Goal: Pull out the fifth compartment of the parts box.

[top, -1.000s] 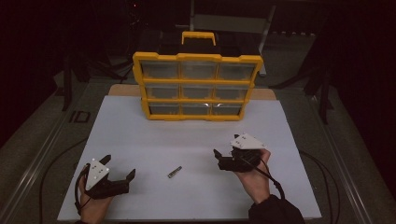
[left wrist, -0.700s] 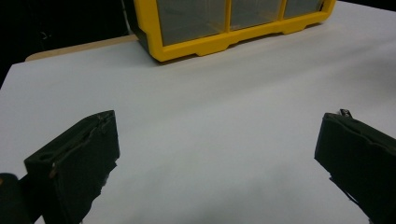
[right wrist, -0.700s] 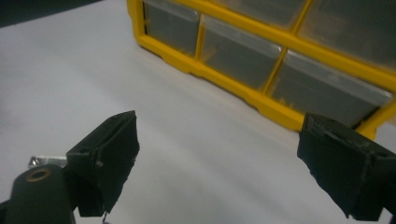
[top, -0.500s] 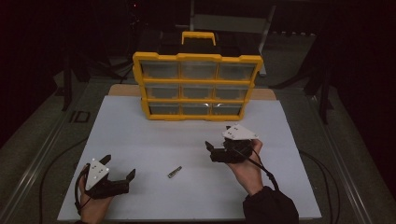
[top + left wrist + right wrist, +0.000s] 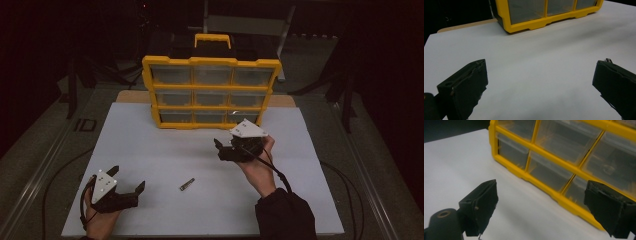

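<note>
Near the counter's front left corner, the left claw (image 5: pixel 127 187) rests wide open and empty, parked clear of the work. The small metal bit (image 5: pixel 187 184) lies loose mid-counter toward the front edge, unheld. Farther in, the right claw (image 5: pixel 220 148), also spread and empty, points at the yellow drawer organiser (image 5: pixel 211 91) at the far edge, probably lining up on a bottom drawer.

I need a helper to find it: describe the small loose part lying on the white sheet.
Start at the yellow drawer cabinet on the white sheet. Come toward the near edge, between both grippers: a short, dark metal piece, the sheet's sole loose item.
</note>
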The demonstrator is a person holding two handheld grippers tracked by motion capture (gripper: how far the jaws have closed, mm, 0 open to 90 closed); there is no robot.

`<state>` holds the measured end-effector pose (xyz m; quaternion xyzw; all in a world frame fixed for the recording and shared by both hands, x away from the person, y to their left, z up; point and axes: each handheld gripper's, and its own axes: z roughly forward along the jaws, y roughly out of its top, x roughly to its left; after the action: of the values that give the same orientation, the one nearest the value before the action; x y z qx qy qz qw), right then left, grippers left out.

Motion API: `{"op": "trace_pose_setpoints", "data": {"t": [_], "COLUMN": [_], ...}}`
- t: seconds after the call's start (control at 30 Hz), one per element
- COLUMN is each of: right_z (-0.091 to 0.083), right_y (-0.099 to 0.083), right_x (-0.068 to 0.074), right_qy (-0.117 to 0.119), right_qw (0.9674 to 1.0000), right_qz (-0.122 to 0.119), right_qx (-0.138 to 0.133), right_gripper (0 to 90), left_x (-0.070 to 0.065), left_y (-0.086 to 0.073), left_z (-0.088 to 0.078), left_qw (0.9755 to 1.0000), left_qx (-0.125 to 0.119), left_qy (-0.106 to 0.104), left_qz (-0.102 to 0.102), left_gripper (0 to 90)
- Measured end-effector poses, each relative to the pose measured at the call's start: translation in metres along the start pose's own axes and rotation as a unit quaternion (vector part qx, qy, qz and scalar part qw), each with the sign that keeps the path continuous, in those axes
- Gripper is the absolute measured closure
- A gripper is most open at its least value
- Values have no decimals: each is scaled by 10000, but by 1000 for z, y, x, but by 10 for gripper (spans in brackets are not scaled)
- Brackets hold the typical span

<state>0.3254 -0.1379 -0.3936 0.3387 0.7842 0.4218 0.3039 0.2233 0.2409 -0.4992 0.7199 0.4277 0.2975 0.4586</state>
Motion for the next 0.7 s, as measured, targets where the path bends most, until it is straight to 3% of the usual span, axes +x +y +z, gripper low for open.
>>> {"op": "trace_pose_setpoints", "data": {"t": [0.13, 0.4, 0.7], "right_z": [8, 33, 57], "right_y": [10, 28, 41], "right_x": [-3, -10, -8], "right_qy": [-175, -282, -536], "right_qw": [9998, 9990, 9945], "right_qz": [-123, -352, -857], "right_qx": [17, 77, 268], "right_gripper": [131, 135, 145], "left_x": [0, 0, 0], "left_y": [0, 0, 0], "left_z": [0, 0, 0], "left_qw": [10000, 10000, 10000], "left_qx": [6, 11, -10], "left_qy": [2, -3, -1], "left_qz": [7, 12, -5], "left_gripper": [5, 5, 5]}}
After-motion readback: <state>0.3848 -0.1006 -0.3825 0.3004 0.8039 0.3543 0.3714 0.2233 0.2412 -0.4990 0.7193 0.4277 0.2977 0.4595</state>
